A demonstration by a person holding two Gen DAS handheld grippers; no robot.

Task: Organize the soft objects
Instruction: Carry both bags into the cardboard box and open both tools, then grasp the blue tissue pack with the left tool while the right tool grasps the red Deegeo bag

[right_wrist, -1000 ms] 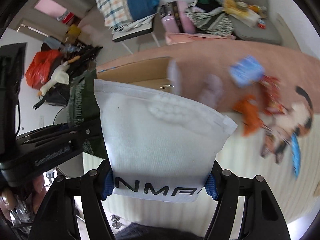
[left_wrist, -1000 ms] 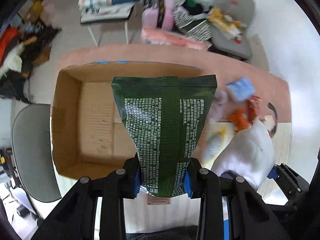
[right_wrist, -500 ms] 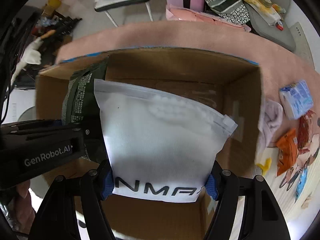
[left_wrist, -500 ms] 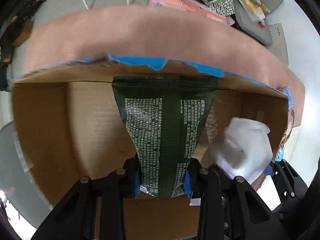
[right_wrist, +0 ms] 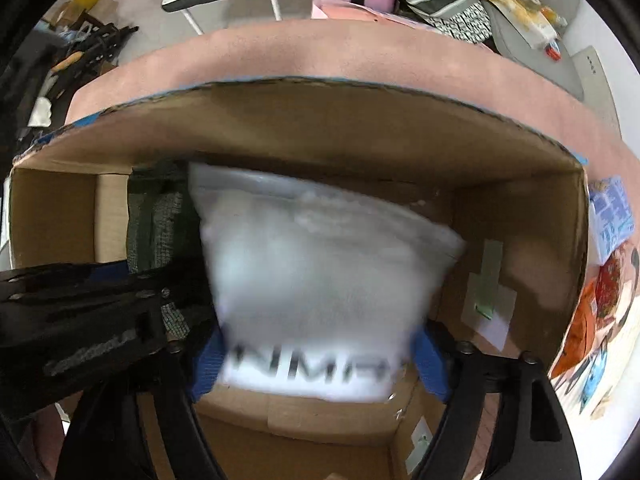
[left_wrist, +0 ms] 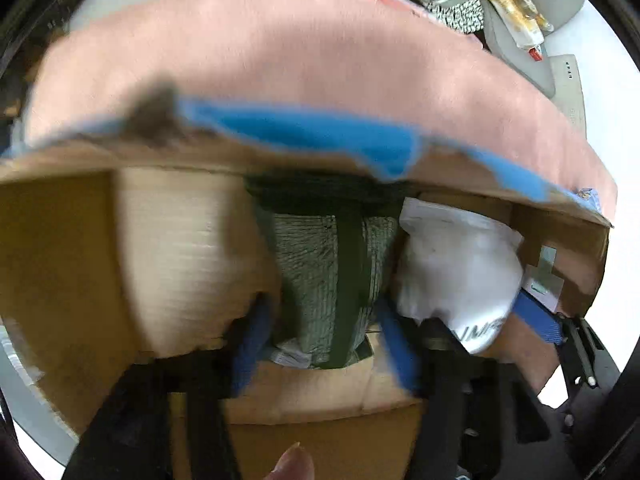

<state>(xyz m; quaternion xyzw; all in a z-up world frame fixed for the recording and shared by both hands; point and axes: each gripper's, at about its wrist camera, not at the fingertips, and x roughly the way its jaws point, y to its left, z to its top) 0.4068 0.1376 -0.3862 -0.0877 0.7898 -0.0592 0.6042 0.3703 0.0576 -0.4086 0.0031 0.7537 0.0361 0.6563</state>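
Cardboard box (right_wrist: 520, 208) holds both packs: green pouch (left_wrist: 332, 272) beside white bag (right_wrist: 320, 272). Left gripper (left_wrist: 324, 344) and right gripper (right_wrist: 320, 356) have just been opening, jaws spread, each pack loose between them.

Dk green pouch (left_wrist: 328, 276) w/ white print, white bag (right_wrist: 320, 280), brown box (right_wrist: 320, 128)

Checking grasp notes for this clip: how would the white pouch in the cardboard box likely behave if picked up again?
The white pouch looks puffy and rounded, so probably soft and light. Its smooth plastic skin may slip. It would likely sag rather than hold shape inside the cardboard box.
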